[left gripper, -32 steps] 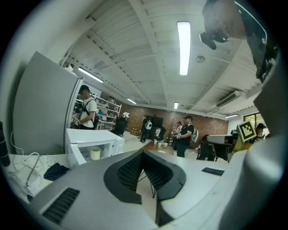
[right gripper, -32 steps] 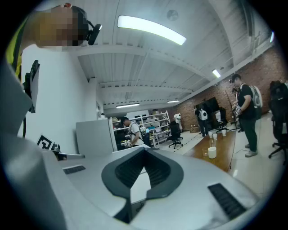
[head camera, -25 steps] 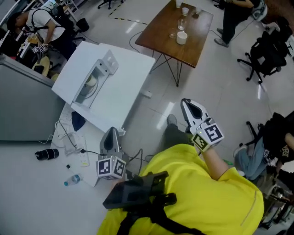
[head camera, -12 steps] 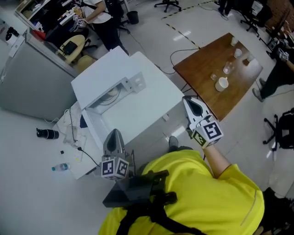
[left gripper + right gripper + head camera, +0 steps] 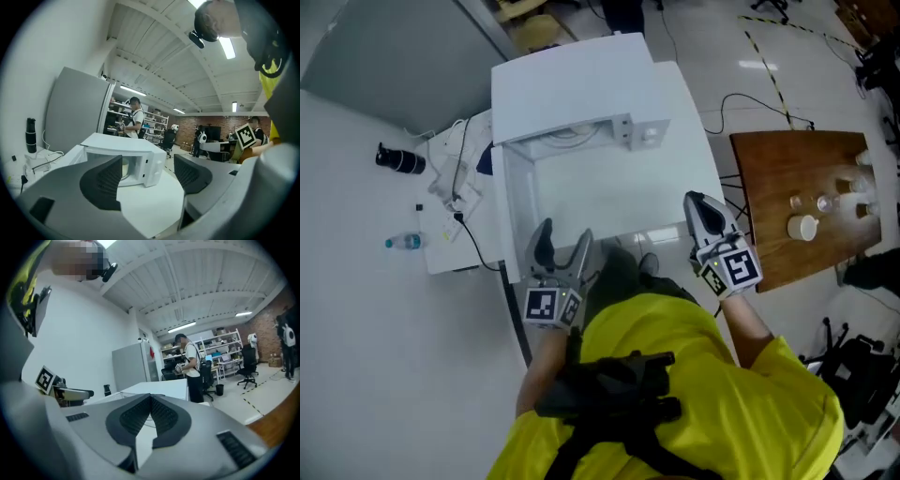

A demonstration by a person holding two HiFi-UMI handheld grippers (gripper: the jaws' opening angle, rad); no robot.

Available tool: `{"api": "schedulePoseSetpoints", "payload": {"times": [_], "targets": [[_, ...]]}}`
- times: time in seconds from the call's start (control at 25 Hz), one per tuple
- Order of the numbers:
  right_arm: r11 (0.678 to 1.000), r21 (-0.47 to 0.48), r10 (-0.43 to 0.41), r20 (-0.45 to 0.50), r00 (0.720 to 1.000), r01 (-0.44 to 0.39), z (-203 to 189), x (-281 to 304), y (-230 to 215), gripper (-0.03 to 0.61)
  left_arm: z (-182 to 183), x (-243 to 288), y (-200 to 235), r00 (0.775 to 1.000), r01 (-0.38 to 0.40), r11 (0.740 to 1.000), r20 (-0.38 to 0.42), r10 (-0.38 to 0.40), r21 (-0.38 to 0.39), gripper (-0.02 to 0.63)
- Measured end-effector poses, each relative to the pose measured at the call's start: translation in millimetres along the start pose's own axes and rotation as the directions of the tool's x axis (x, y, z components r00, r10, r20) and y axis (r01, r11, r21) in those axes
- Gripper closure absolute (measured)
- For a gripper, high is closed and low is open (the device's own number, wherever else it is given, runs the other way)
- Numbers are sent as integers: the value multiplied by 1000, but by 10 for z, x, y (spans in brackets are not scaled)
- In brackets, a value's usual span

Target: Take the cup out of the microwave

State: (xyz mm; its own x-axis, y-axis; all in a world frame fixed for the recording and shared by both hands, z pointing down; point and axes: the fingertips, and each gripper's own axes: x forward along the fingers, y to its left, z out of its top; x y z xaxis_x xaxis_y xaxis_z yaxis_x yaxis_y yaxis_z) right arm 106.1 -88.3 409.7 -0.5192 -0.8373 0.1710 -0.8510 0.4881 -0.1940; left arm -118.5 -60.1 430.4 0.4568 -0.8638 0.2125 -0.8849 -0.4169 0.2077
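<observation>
Before the newly faced white boxy microwave [image 5: 581,89], the left gripper [image 5: 564,232] is opening empty, the right gripper [image 5: 695,200] closed empty, probably for its pale cup [image 5: 124,167].

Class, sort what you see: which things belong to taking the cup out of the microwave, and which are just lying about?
Belongs to the job:
microwave
cup inside it
left gripper, jaws opening, nothing between them
right gripper, shut and empty

Just lying about:
black bottle
water bottle
cables
wooden table
white mug on it
</observation>
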Motion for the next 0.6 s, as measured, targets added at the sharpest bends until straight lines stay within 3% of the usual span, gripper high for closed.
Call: {"api": "schedulePoseSetpoints", "payload": {"times": [0.08, 0.12, 0.16, 0.28, 0.44, 0.6], "targets": [[998, 1, 63, -45, 997, -63, -176, 308, 129, 574, -247, 337, 201, 999, -26, 1000, -31, 26, -5, 249], [996, 4, 92, -73, 993, -92, -280, 423, 184, 574, -376, 549, 295, 998, -36, 999, -44, 35, -8, 187], [993, 10, 115, -99, 988, -114, -387, 513, 225, 574, -497, 783, 400, 998, -46, 999, -53, 46, -4, 164], [988, 50, 152, -155, 976, -146, -683, 698, 231, 574, -801, 1602, 830, 992, -98, 994, -74, 102, 50, 120], [988, 108, 128, -204, 971, -107, -1004, 749, 16, 574, -1049, 2644, 1363, 982, -149, 987, -110, 154, 56, 107], [989, 130, 98, -240, 966, -68, -1197, 661, -174, 574, -1231, 3229, 1730, 970, -208, 978, -122, 211, 32, 109]]}}
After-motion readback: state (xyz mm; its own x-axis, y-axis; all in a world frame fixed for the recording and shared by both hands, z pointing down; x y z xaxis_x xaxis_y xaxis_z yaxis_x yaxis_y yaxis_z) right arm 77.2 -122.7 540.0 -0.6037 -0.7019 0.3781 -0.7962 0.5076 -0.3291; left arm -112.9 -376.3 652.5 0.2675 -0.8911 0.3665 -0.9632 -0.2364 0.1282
